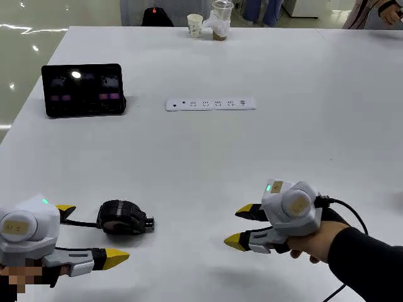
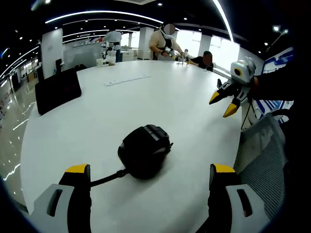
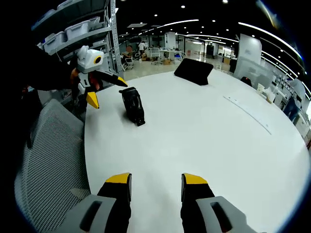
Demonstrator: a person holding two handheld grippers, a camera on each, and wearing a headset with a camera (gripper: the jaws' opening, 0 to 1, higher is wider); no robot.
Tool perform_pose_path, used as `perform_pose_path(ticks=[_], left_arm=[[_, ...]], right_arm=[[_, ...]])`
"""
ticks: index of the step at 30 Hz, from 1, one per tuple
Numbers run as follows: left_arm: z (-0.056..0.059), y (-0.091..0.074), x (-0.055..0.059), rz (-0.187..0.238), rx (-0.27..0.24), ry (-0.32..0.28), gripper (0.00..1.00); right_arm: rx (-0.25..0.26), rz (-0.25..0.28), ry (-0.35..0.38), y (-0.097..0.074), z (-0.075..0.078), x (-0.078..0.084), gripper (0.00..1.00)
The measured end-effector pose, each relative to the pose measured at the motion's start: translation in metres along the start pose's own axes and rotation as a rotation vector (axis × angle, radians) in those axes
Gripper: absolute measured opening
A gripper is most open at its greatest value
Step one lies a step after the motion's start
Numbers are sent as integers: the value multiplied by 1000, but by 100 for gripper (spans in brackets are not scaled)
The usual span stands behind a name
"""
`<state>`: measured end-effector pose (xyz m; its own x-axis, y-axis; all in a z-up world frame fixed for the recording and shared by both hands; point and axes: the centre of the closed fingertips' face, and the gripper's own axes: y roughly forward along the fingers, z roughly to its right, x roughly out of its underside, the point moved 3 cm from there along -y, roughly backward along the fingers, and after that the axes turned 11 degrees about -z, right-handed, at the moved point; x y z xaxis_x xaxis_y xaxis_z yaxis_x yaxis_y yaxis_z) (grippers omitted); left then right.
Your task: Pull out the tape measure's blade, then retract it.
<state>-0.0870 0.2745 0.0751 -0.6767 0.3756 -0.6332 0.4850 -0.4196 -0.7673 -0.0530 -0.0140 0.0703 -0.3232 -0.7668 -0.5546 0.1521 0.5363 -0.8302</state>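
Note:
A black tape measure (image 1: 124,218) lies on the white table (image 1: 208,163) near its front left, blade fully in, with a thin black strap (image 1: 79,222) trailing left. My left gripper (image 1: 91,233) stands open just left of it, its yellow tips either side of the strap, not touching the case. In the left gripper view the tape measure (image 2: 145,149) sits just ahead of my open left gripper (image 2: 149,170). My right gripper (image 1: 238,225) hovers open to the right, well apart, holding nothing. Its own view shows the right gripper (image 3: 156,179), the tape measure (image 3: 132,104) and the left gripper (image 3: 104,90) far ahead.
A dark tablet (image 1: 83,90) stands at the back left, and a white power strip (image 1: 211,104) lies mid-table. Cups (image 1: 214,25) sit at the far edge. A grey mesh chair (image 3: 53,160) is beside the table's near edge.

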Motion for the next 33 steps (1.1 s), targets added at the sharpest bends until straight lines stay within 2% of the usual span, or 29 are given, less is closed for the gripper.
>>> perform_pose_path(ticks=[5,7,11,16,17,20,28,33], left_arm=[[-3,-10,2,6,0,-12,99],[-5,-13,4,-3,-3,-17,99],[-7,-20,7,-3,4,-19,99],[-11,-28,10,2,12,-25,99],[-11,-28,13,-18,16,-28,99],[-12,-30,16,-23,18,-16,99],[-19,-40,18,-18,22,-17,99],[-23,-44,19,-14,18,-21,99]], right_arm=[[23,-6,29,-16,12,19,45],[22,-1,55,-20,17,27,47],[47,-19,52,-27,24,43,52],[64,-19,81,-38,31,58,57],[66,-15,90,-40,32,60,58],[76,-18,103,-44,33,67,63],[106,-34,119,-63,38,90,73],[115,-21,146,-75,40,102,80]])
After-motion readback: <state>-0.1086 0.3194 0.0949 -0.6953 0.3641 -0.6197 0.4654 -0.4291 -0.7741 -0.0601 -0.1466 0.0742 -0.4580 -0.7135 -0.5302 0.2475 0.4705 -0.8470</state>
